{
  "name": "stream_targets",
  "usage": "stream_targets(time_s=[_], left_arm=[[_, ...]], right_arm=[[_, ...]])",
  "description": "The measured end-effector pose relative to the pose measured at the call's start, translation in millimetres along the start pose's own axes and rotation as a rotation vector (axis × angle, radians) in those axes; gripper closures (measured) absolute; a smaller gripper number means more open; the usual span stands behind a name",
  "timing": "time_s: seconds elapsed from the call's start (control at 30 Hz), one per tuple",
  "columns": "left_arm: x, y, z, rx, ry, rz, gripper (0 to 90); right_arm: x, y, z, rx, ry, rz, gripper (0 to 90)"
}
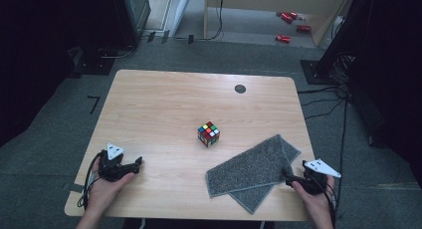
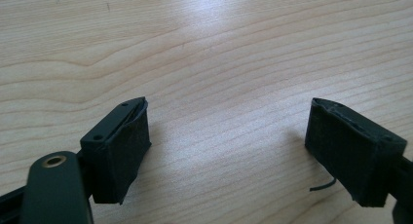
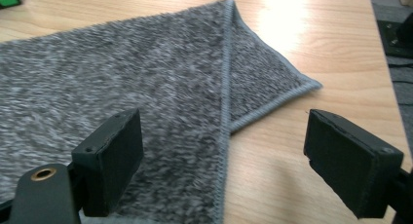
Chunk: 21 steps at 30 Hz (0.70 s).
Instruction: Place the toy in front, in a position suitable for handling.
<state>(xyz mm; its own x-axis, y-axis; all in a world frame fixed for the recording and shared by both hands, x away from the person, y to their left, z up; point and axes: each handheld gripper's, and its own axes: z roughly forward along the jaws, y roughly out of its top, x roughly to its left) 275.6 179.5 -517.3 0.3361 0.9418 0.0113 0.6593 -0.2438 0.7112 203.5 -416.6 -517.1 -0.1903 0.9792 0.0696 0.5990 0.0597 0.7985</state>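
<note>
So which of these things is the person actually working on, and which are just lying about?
In hand:
- grey towel, folded over, right next to the right gripper, whose jaws stand open at its edge
- left gripper, open over bare table

Lying about:
- puzzle cube
- black disc
- red things on the floor

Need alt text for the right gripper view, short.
A folded grey towel lies on a light wooden table, seen from low down between the two black jaws of the open right gripper. The left jaw stands over the towel, the right over bare wood, and nothing is held.
</note>
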Motion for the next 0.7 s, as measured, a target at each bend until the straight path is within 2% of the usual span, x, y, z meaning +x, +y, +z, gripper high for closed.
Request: stream_targets(time_s=[0.03,0.23,0.3,0.37,0.43,0.5,0.53,0.57,0.7], left_arm=[[-0.9,0.3,0.3,0.001,0.004,-0.007,15.6],[-4.0,0.9,1.2,0.01,0.007,-0.004,12.9],[-6.2,4.5,1.6,0.029,0.007,-0.029,12.2],[-7.4,6.2,1.9,0.029,-0.008,-0.043,12.3],[-12.1,10.7,2.9,0.027,-0.054,-0.056,12.2],[-22.7,16.6,4.3,0.01,-0.067,-0.031,12.2],[-22.7,16.6,4.3,0.01,-0.067,-0.031,12.2],[-30.8,21.2,4.9,-0.004,-0.087,-0.009,12.1],[-46.9,30.3,7.5,-0.019,-0.134,0.02,11.5]], right_arm=[[1.8,1.9,-0.4,-0.007,0.018,0.004,14.5],[10.7,9.1,-2.1,-0.031,0.042,0.003,14.8],[22.0,14.0,-0.8,-0.03,0.065,-0.038,14.3],[30.2,17.0,1.1,-0.028,0.079,-0.048,14.2],[34.5,19.2,2.8,-0.029,0.085,-0.05,14.2],[43.6,24.2,7.8,-0.027,0.097,-0.062,14.1],[43.6,24.2,7.8,-0.027,0.097,-0.062,14.1],[47.7,26.5,11.1,-0.026,0.098,-0.066,14.1],[56.2,30.0,17.8,-0.018,0.11,-0.066,13.8]])
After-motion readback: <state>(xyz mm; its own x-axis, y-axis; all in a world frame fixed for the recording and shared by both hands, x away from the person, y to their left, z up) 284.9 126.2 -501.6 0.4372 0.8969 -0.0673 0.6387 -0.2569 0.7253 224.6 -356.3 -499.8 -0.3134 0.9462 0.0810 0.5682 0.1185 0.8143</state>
